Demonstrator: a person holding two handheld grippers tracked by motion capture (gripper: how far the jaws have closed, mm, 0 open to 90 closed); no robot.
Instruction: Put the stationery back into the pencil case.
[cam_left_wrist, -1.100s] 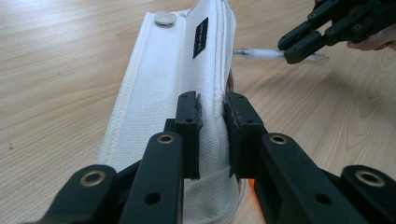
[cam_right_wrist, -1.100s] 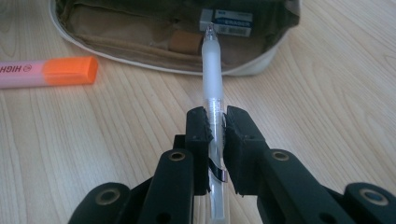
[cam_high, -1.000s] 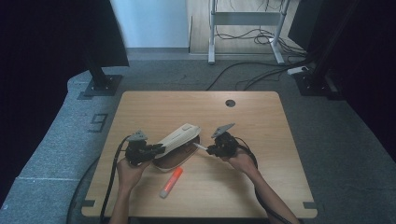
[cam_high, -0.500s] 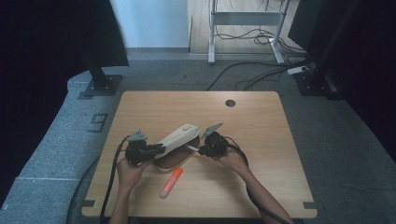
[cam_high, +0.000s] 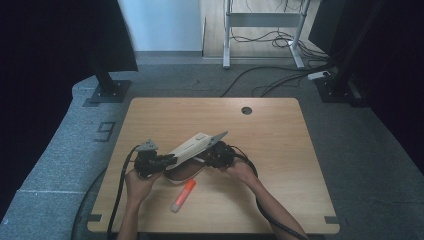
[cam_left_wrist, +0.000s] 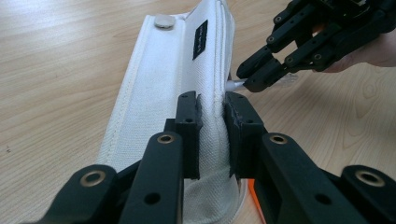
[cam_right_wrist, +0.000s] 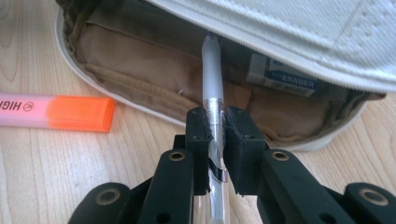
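Flap of the white pencil case sits pinched in my left tool, lifted off the desk. My right tool is clamped on a clear pen — its tip is inside the case's brown pocket, beside an eraser. An orange highlighter lies just beside the case.

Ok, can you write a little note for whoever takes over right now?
Left gripper: shut on the flap of the pencil case, holding it open.
Right gripper: shut on the pen, tip at the case's mouth.
An eraser is inside; the highlighter lies on the table beside the case.
Done: case opened, pen picked up.
Left: likely push the pen in, let go, then the highlighter.
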